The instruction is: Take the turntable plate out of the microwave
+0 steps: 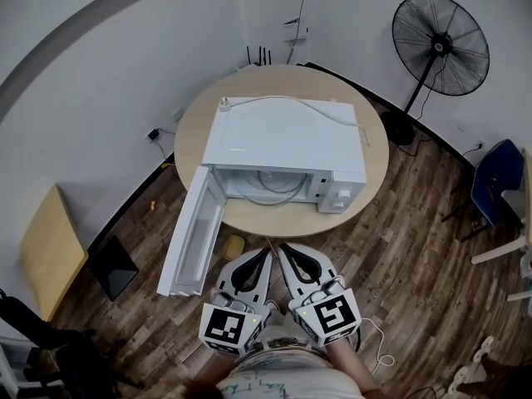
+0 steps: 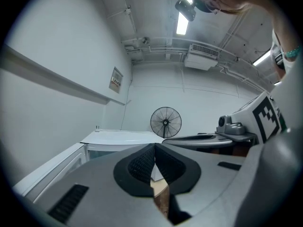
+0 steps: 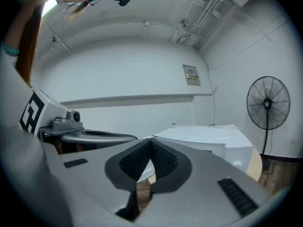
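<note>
Plate (image 1: 278, 186) sits inside microwave (image 1: 283, 135), frame center, seen thru open front. Its door (image 1: 193, 235) swings out to lower left. Microwave on round table (image 1: 378, 152). L gripper (image 1: 263, 254) & R gripper (image 1: 284, 251) side by side at bottom center, near table edge, both w/ jaws pressed together, nothing between. Upper right: fan (image 1: 439, 33).

Bare office-like room: white walls, pedestal fan (image 1: 440, 44), round table (image 1: 374, 173).

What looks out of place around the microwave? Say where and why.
The power cable lies draped across the top of the microwave, its plug loose at the far left corner, so it seems unplugged. Nothing looks spilled or damaged.
</note>
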### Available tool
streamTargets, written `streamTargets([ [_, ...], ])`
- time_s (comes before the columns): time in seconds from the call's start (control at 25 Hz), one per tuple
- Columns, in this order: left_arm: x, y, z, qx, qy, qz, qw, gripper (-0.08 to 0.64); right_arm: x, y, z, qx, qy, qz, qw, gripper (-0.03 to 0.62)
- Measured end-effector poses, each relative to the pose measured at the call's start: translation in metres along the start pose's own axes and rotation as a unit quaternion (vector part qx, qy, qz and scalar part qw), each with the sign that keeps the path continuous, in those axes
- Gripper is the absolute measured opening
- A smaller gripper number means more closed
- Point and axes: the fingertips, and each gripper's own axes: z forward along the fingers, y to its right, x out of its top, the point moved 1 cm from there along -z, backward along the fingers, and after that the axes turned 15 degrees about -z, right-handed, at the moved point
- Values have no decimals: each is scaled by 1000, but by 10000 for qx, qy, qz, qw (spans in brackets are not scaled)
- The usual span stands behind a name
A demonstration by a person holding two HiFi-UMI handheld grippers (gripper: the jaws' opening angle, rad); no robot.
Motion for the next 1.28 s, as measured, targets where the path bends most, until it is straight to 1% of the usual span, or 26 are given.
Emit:
streamTargets([
  [0.32,-2,-5,8,-83,-56,-161,9998,14,-6,7,1,-107,-149,20,9998,-9],
  [0.48,2,-8,16,-64,-53,-140,9999,14,-4,15,7,-129,-205,-21,9997,-9],
  [0.72,16,-12,37,-33,72,-99,9999,14,2,36,26,-20,-81,-108,9999,-9],
  [0.88,22,-20,55,43,120,-122,9998,14,1,49,43,104,-39,-75,9999,-9],
  [1.04,30,-27,75,158,164,-128,9997,14,-2,62,60,291,-25,-49,9996,-9],
  [1.2,38,-35,98,272,179,-114,9994,14,2,82,77,390,83,-58,9992,-9],
  [1.28,43,-37,109,322,187,-98,9993,15,2,93,84,440,46,-75,9990,-9],
])
